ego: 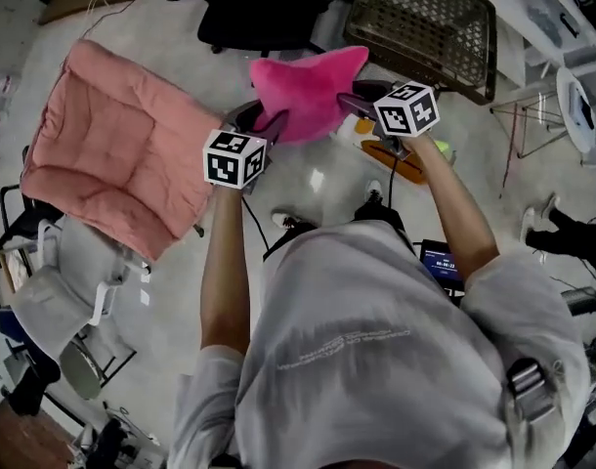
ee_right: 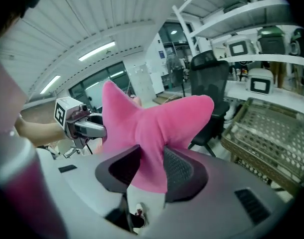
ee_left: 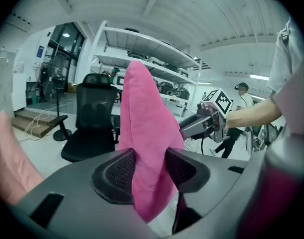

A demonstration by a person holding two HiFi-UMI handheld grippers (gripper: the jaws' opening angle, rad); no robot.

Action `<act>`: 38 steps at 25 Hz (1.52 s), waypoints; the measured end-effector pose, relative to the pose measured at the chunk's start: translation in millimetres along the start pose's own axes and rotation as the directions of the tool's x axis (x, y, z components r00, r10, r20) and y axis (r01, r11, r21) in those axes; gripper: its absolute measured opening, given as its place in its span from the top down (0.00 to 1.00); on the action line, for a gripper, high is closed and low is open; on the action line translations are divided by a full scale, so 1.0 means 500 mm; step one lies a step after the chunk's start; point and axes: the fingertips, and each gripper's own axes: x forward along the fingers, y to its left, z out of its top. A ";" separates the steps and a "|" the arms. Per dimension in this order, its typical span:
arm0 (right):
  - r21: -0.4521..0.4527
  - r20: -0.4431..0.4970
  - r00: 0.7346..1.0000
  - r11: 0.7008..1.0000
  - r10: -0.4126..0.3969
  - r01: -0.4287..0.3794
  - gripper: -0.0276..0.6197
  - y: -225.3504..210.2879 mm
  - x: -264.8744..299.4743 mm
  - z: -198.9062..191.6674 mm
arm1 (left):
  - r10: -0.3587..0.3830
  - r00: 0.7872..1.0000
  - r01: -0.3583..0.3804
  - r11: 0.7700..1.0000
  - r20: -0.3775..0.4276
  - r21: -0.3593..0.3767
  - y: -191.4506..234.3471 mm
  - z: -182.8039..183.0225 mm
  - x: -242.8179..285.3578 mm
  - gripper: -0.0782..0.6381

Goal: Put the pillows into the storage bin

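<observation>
Between the mesh pads of the left gripper (ee_left: pixel 149 171), clamped hard: one edge of the magenta pillow (ee_left: pixel 144 118), bunched into a thin fold. Same at the right gripper (ee_right: pixel 151 166): shut on the opposite corner, with fabric squeezed narrow between the pads and flaring out beyond them. Hangs in the air between the two grippers, just ahead of both sets of fingertips, clear of floor and furniture.

Ahead of the right gripper and a little to its outer side, near but not touching: the storage bin (ee_right: pixel 271 138), an open lattice basket with an unobstructed top. Off to the outer side of the left gripper, well apart: a second pillow, the salmon quilted cushion (ego: pixel 122 154), untouched. Beyond the held pillow: a black office chair (ego: pixel 264 8).

Judging by the crushed-flat corners and the upstanding points:
- Seems very light and soft, plush-covered, with loose, shifting stuffing.
- Looks in no way fragile; no harm expected from squeezing or dropping.
- Appears grippy rather than slippery, so little chance of sliding out.
- Risk with a shallow bite: catching the cover alone, with the filling left to sag.
- Best taken deep on opposite corners or edges, as now, spread wide enough to prevent folding in the middle.
- Probably needs only a release over the bin, perhaps then a push down against the springy filling.
</observation>
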 end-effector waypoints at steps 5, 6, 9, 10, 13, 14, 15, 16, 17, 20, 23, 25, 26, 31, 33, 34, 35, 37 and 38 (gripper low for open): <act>0.146 0.027 0.993 0.983 -0.113 0.108 0.71 -0.164 -0.180 -0.131 | -0.144 0.985 0.152 0.986 -0.099 0.072 -0.177 0.022 0.202 0.60; 0.176 0.026 0.991 0.976 -0.132 0.126 0.71 -0.191 -0.214 -0.159 | -0.170 0.978 0.180 0.980 -0.122 0.080 -0.214 0.022 0.238 0.60; 0.252 0.017 0.985 0.954 -0.171 0.162 0.71 -0.263 -0.302 -0.236 | -0.226 0.958 0.244 0.965 -0.176 0.091 -0.311 0.018 0.331 0.60; 0.271 0.013 0.983 0.947 -0.183 0.173 0.71 -0.287 -0.324 -0.258 | -0.238 0.952 0.259 0.961 -0.191 0.096 -0.337 0.016 0.361 0.60; 0.314 -0.001 0.976 0.927 -0.216 0.205 0.70 -0.357 -0.365 -0.323 | -0.259 0.939 0.290 0.950 -0.227 0.113 -0.395 -0.001 0.445 0.59; 0.324 -0.007 0.974 0.921 -0.224 0.215 0.70 -0.376 -0.374 -0.344 | -0.263 0.935 0.298 0.947 -0.239 0.120 -0.410 -0.010 0.471 0.59; 0.334 -0.014 0.973 0.916 -0.232 0.223 0.70 -0.394 -0.380 -0.364 | -0.267 0.930 0.305 0.944 -0.252 0.127 -0.422 -0.019 0.494 0.59; 0.344 -0.021 0.971 0.910 -0.237 0.230 0.70 -0.410 -0.383 -0.382 | -0.270 0.925 0.313 0.941 -0.267 0.132 -0.431 -0.028 0.516 0.59; 0.355 -0.028 0.970 0.905 -0.240 0.234 0.70 -0.424 -0.385 -0.400 | -0.274 0.920 0.320 0.938 -0.282 0.132 -0.438 -0.038 0.535 0.58; 0.389 -0.044 0.969 0.889 -0.244 0.242 0.70 -0.465 -0.378 -0.446 | -0.282 0.905 0.334 0.935 -0.318 0.122 -0.447 -0.068 0.587 0.58; 0.408 -0.051 0.965 0.876 -0.258 0.256 0.69 -0.518 -0.359 -0.482 | -0.276 0.902 0.329 0.938 -0.331 0.114 -0.444 -0.096 0.647 0.58; 0.419 -0.056 0.961 0.867 -0.271 0.269 0.69 -0.553 -0.343 -0.507 | -0.272 0.900 0.323 0.940 -0.340 0.105 -0.440 -0.119 0.686 0.58; 0.423 -0.059 0.959 0.863 -0.276 0.275 0.69 -0.570 -0.334 -0.520 | -0.269 0.899 0.321 0.942 -0.346 0.101 -0.437 -0.132 0.706 0.58; 0.450 -0.088 0.954 0.843 -0.287 0.295 0.69 -0.657 -0.277 -0.599 | -0.244 0.892 0.301 0.948 -0.381 0.099 -0.419 -0.211 0.805 0.57; 0.460 -0.100 0.952 0.835 -0.290 0.303 0.69 -0.687 -0.249 -0.629 | -0.237 0.889 0.295 0.951 -0.392 0.095 -0.407 -0.244 0.841 0.57; 0.462 -0.105 0.951 0.832 -0.291 0.306 0.69 -0.702 -0.237 -0.643 | -0.236 0.887 0.294 0.952 -0.397 0.091 -0.402 -0.259 0.859 0.57; 0.464 -0.109 0.951 0.831 -0.291 0.307 0.69 -0.715 -0.225 -0.656 | -0.236 0.885 0.293 0.952 -0.401 0.086 -0.396 -0.274 0.875 0.57; 0.466 -0.118 0.951 0.830 -0.286 0.308 0.69 -0.739 -0.205 -0.686 | -0.240 0.881 0.295 0.953 -0.408 0.076 -0.389 -0.306 0.906 0.57; 0.467 -0.122 0.951 0.829 -0.284 0.307 0.69 -0.749 -0.195 -0.701 | -0.242 0.879 0.296 0.952 -0.411 0.072 -0.386 -0.322 0.920 0.57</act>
